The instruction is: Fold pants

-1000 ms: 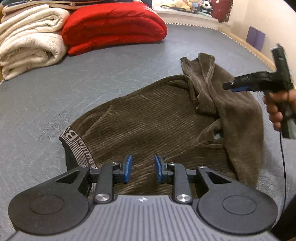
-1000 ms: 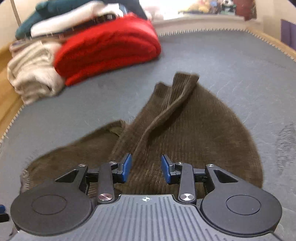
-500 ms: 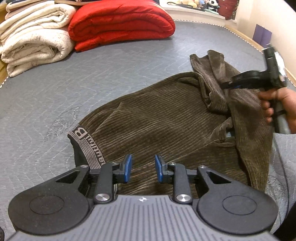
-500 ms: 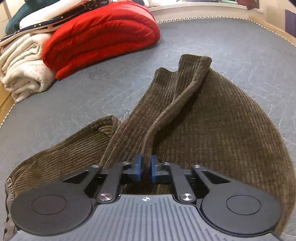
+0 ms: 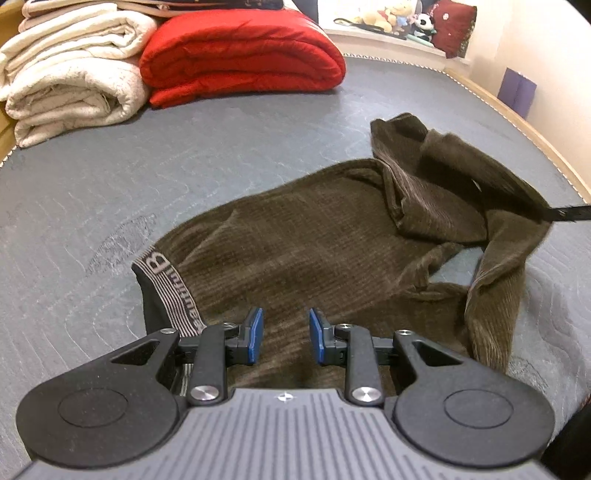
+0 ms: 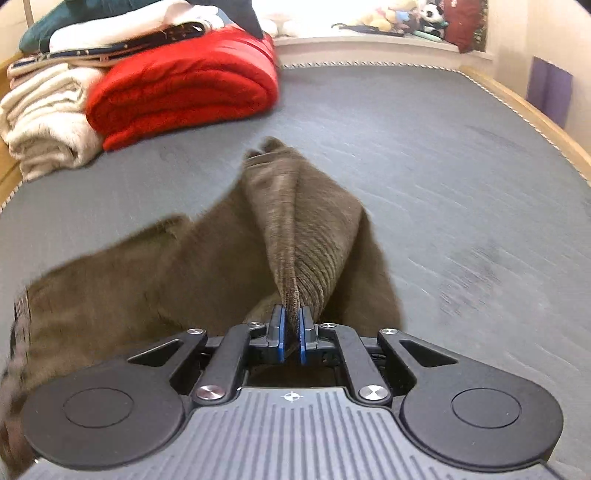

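Brown corduroy pants (image 5: 303, 251) lie on the grey mattress (image 5: 110, 184), with the grey lettered waistband (image 5: 166, 284) at the left. My left gripper (image 5: 285, 336) is open and empty, just above the pants near the waistband. My right gripper (image 6: 291, 328) is shut on a fold of the pant leg (image 6: 284, 229) and holds it lifted off the mattress. In the left wrist view the raised leg (image 5: 491, 192) stretches toward the right edge, where a tip of the right gripper (image 5: 570, 213) shows.
A folded red blanket (image 5: 236, 55) and rolled cream blankets (image 5: 70, 85) sit at the far left of the mattress. A wooden bed edge (image 5: 517, 122) runs along the right. Stuffed toys (image 5: 391, 20) stand on a far shelf.
My right gripper has shut on a fold of the pant leg and lifted it up and to the right. My left gripper stays open over the waistband end.
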